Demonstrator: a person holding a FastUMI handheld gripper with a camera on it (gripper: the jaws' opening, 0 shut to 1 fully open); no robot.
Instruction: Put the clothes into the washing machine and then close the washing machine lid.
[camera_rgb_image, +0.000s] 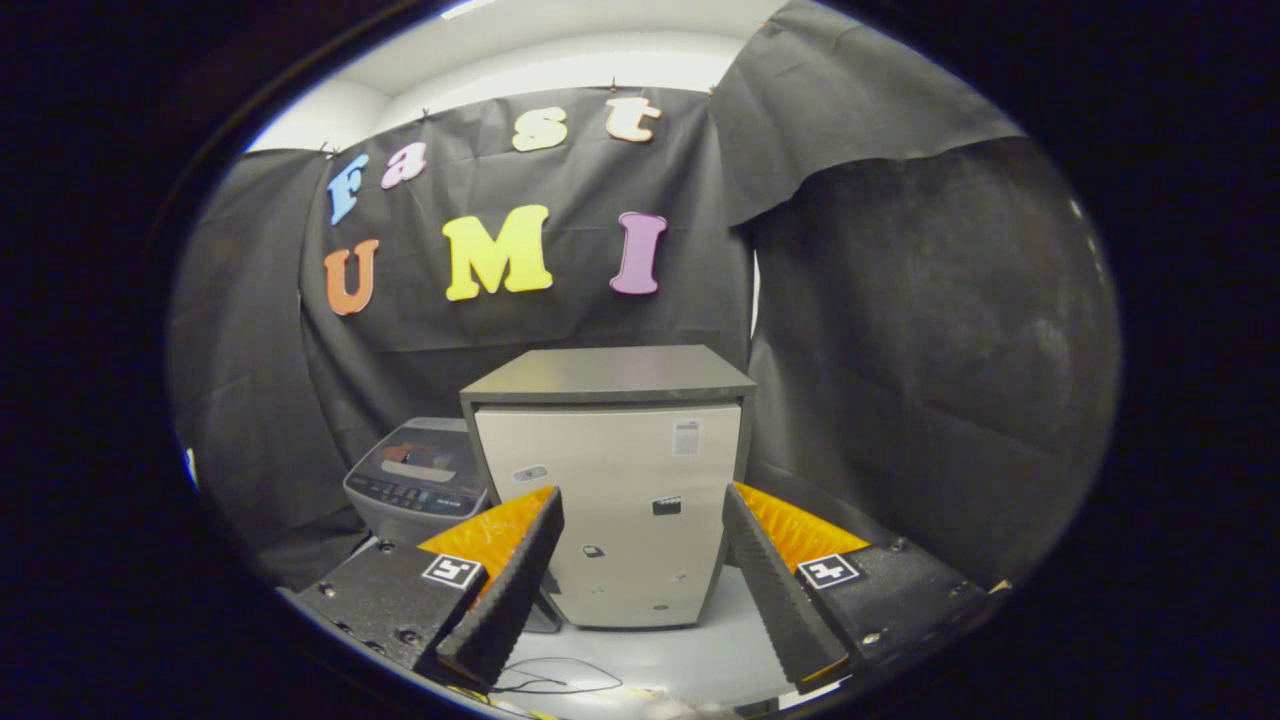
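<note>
Item: washing machine (420, 478), small top-loading unit, grey body, dark glossy lid and a control strip along its near edge; stands beyond the left finger, just beside and partly behind a tall pale cabinet (610, 500) with a dark flat top. Lid appears to lie down flat, though the cabinet's corner hides part of it. Clothes: none to be made out, so they may be inside under the lid or somewhere out of the camera's reach; the scene would fit a closed machine awaiting its load or one already loaded and shut. Gripper (640, 575): fingers spread wide apart, nothing between them, aimed at the cabinet front rather than at the machine. A thin dark cable (560, 680) lies on the pale floor (700, 640) just ahead of the fingers. Hazards, as judged: the cabinet crowds the machine's right flank, so a reach to the lid from this heading could knock a finger on the cabinet's edge; the glossy lid looks slick and may slip from a shallow pinch; the loose cable could snag a low-held finger; a lid lifted and let go could fall back down
</note>
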